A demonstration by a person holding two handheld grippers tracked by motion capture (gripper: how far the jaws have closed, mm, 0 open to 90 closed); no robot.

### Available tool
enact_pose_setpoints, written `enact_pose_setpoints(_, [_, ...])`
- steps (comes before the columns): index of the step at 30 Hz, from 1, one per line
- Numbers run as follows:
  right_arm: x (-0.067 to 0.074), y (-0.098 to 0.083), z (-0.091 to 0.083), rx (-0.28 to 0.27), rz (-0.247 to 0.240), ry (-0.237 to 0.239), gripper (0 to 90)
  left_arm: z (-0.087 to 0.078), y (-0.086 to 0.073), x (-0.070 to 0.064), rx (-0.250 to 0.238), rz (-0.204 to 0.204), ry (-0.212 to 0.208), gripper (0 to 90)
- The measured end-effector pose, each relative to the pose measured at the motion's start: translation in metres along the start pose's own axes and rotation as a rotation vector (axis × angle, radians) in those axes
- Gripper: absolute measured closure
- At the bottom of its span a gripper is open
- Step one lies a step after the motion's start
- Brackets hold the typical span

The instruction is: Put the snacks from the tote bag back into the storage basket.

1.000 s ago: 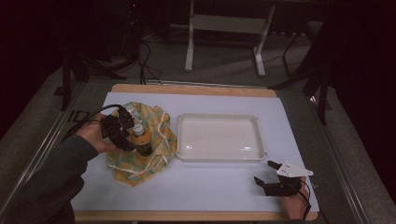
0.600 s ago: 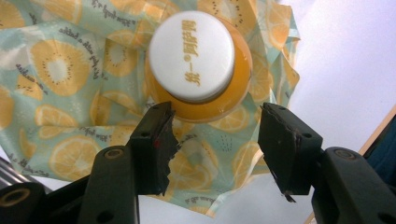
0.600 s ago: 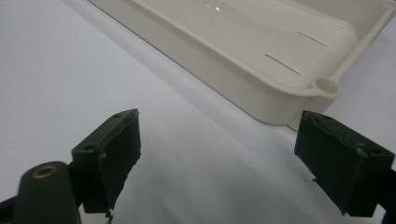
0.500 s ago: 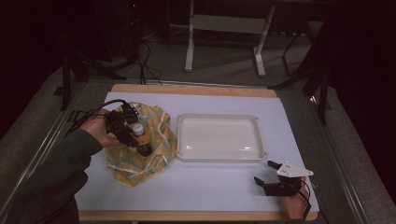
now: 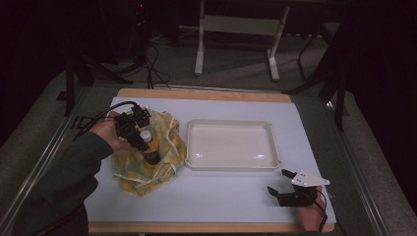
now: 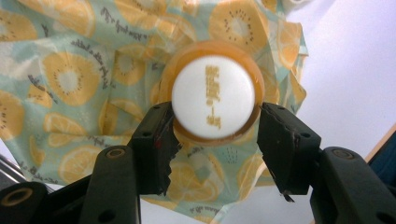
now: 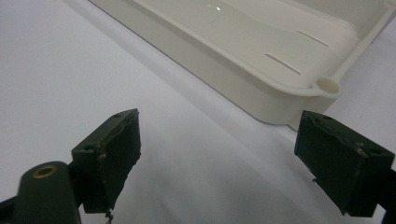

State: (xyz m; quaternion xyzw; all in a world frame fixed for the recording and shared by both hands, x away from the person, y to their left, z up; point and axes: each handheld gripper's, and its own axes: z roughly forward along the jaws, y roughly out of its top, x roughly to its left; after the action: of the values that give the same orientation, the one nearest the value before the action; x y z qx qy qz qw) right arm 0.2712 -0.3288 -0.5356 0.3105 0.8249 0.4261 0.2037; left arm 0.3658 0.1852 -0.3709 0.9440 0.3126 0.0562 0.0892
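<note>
Step in hand: the left tongs (image 6: 212, 140) come down over a small orange bottle (image 6: 212, 95) to grasp it; their jaws have just been closing with the bottle between them.
Left tongs: the jaws flank the bottle just below its white cap (image 6: 213, 97). The left jaw seems to touch the side, the right one looks a hair off, so I judge the grip not yet made.
Right tongs (image 5: 285, 183): jaws wide apart with nothing between them, resting low on the table (image 5: 236, 196) just short of the near corner of the white tray (image 7: 322, 86).
Bottle's place: directly between the left jaws, standing on a fruit-print cloth (image 6: 70, 79).
Bottle's axis: upright, cap pointing up along the left tongs' line of sight.
Next move: finish closing squarely on the bottle's body, then lift straight up so the cloth stays down.
</note>
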Motion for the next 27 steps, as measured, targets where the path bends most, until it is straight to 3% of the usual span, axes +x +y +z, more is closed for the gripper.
enact_pose_setpoints(17, [0.0, 0.0, 0.0, 0.001, 0.0, 0.002, 14.2, -0.003, 0.015, 0.002, -0.003, -0.07, -0.003, 53.6])
enact_pose_setpoints(27, [0.0, 0.0, 0.0, 0.001, 0.0, 0.003, 14.2, -0.006, 0.018, 0.001, 0.026, -0.044, -0.019, 58.1])
